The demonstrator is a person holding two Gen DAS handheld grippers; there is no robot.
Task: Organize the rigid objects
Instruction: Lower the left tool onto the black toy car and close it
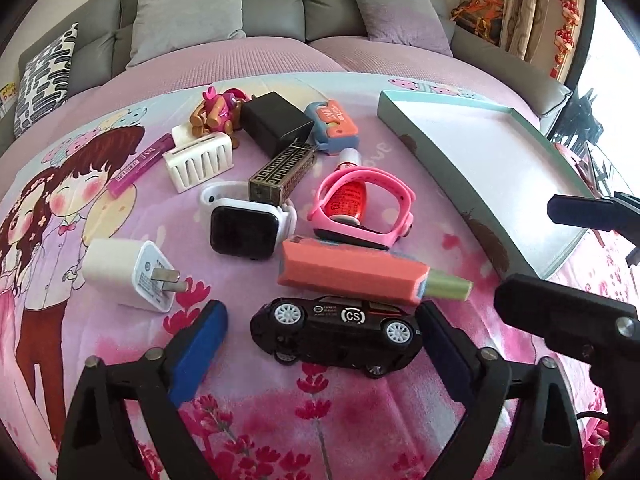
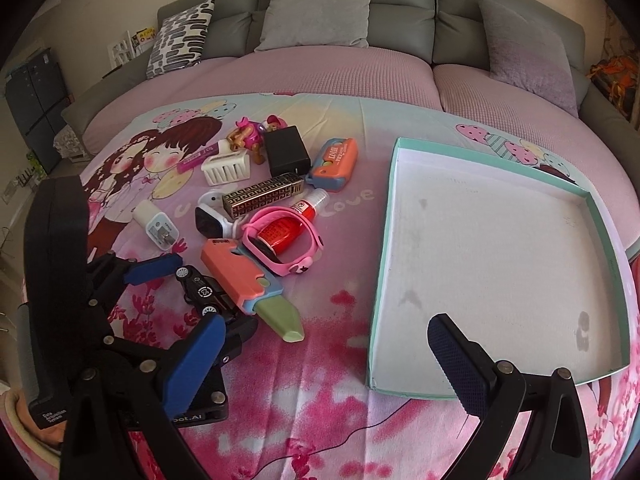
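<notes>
A black toy car (image 1: 336, 330) lies on the cartoon-print blanket between the blue pads of my left gripper (image 1: 322, 308), which is open. The right pad stands at the car's nose; the left pad is a little apart from its tail. The right wrist view shows the same left gripper (image 2: 216, 292) straddling the car (image 2: 200, 292). My right gripper (image 2: 326, 332) is open with nothing between its fingers, low beside the near left corner of a teal box lid (image 2: 500, 260) with a white inside. It also shows at the right edge (image 1: 528, 248) of the left wrist view.
Behind the car lie a salmon toy knife (image 1: 352, 272), a white smartwatch (image 1: 244, 228), a pink watch band (image 1: 360, 208) around a red bottle, a white charger (image 1: 128, 276), a patterned box (image 1: 284, 176) and a black adapter (image 1: 276, 124). A grey sofa with cushions runs behind.
</notes>
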